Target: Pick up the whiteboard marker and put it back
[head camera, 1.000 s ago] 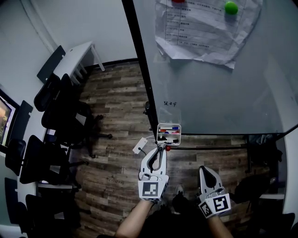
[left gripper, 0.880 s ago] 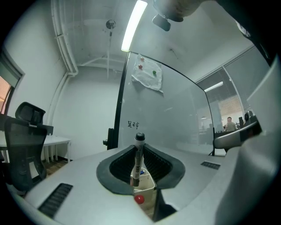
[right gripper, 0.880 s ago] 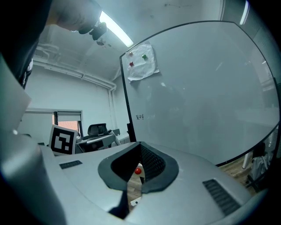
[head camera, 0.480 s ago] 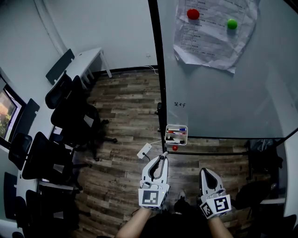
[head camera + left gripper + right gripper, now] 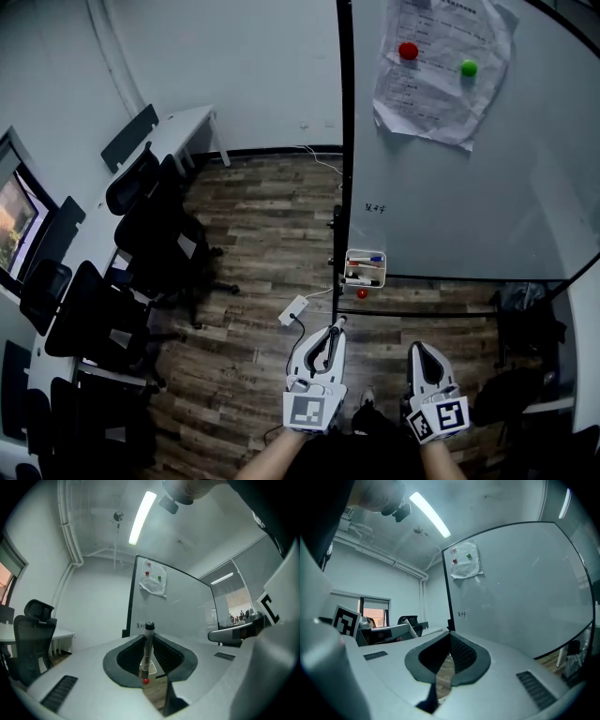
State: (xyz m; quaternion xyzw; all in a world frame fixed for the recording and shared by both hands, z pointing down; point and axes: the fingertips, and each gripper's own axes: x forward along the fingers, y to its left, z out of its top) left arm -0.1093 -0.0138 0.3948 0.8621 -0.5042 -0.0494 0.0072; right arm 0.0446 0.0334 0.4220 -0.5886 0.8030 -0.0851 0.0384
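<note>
While the right tool [image 5: 450, 634] sits closed, the left tool [image 5: 337, 325] clamps the whiteboard marker [image 5: 147, 652] upright.

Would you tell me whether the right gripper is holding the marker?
No, the right gripper has its jaws together with nothing between them, while the marker is clamped in the left gripper.

The wooden plank floor [image 5: 258, 202] carries a row of black office chairs [image 5: 155, 248] along its left edge, a white desk [image 5: 183, 124] in the far corner, and a white power strip [image 5: 293, 310] near the whiteboard [image 5: 450, 206] foot.
</note>
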